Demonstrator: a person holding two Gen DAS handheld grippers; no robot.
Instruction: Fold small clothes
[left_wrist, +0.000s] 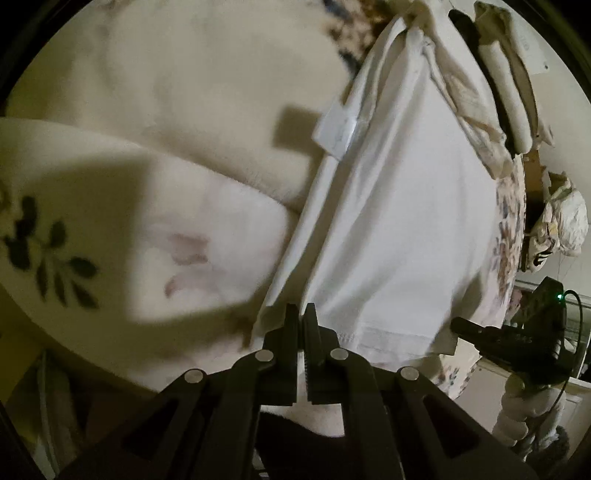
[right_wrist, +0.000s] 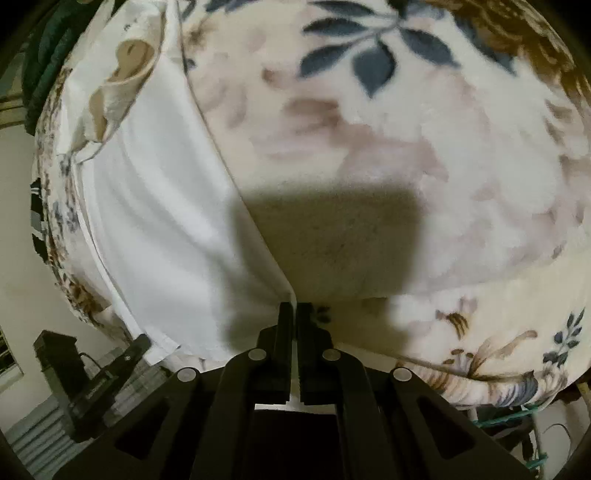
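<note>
We have the white garment (left_wrist: 399, 221) spread long and flat on a floral fleece blanket (right_wrist: 388, 129), with one lengthwise fold already along its side, so we judge the folding begun but the crosswise folds left. Our left hand-held gripper (left_wrist: 301, 314) pinches one hem corner, our right hand-held gripper (right_wrist: 295, 310) is closed on the other edge. A white tag (left_wrist: 338, 129) sits by the fold; its writing is too blurred to read. Folded pieces (left_wrist: 506, 92) lie beyond.
</note>
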